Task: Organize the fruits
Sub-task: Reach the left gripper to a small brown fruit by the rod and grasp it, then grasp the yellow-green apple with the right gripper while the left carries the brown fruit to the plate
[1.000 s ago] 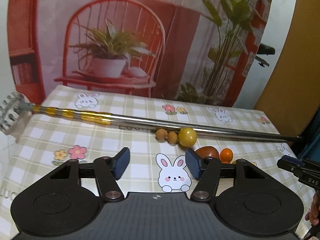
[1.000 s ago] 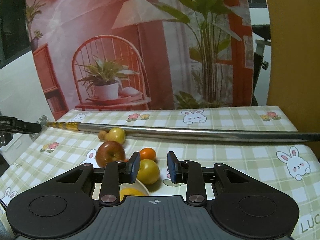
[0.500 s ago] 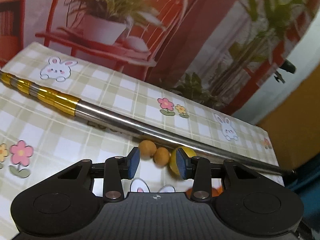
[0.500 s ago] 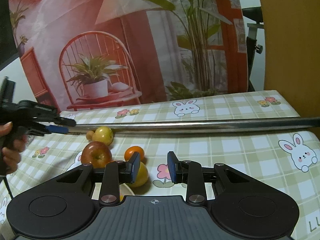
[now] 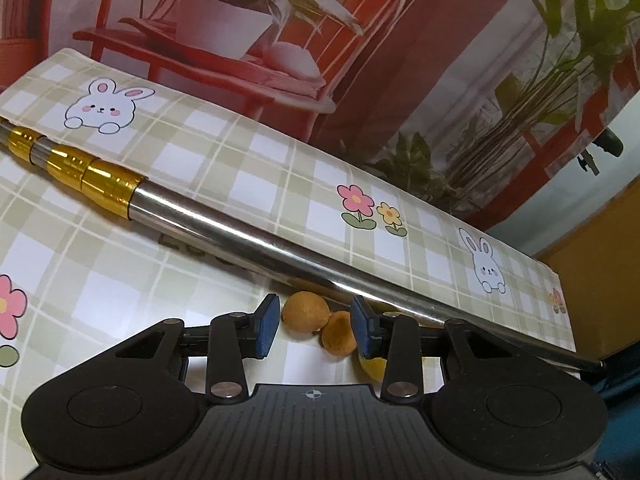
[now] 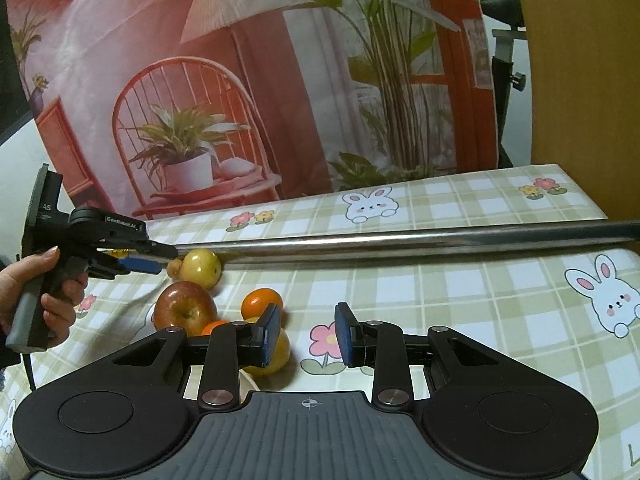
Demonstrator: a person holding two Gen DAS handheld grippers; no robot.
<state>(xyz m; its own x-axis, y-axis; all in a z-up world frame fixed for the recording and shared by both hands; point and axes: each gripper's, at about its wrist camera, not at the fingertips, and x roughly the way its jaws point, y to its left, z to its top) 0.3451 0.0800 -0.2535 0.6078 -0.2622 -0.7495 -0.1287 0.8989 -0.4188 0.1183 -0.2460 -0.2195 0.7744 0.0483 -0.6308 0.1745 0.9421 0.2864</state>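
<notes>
Two small round brown fruits (image 5: 306, 312) (image 5: 339, 332) lie on the checked tablecloth just in front of a long steel pole (image 5: 248, 244). My left gripper (image 5: 314, 328) is open, its blue pads on either side of the pair. A yellow fruit (image 5: 372, 364) peeks out behind its right finger. In the right wrist view a red apple (image 6: 186, 312), a yellow-green fruit (image 6: 202, 268), an orange (image 6: 262, 304) and a yellow fruit (image 6: 280, 354) sit in a cluster. My right gripper (image 6: 308, 334) hangs open above the cloth with nothing between its fingers. The left gripper (image 6: 158, 259) reaches in from the left.
The pole has a gold section (image 5: 80, 172) at its left end and crosses the whole table (image 6: 480, 304). A person's hand (image 6: 44, 300) holds the left gripper's handle. A white rim (image 6: 248, 382) shows under my right gripper. A printed backdrop stands behind the table.
My left gripper has moved forward and down to the two small brown fruits, and its fingers have narrowed around them. My right gripper has risen and tilted slightly, still open.
</notes>
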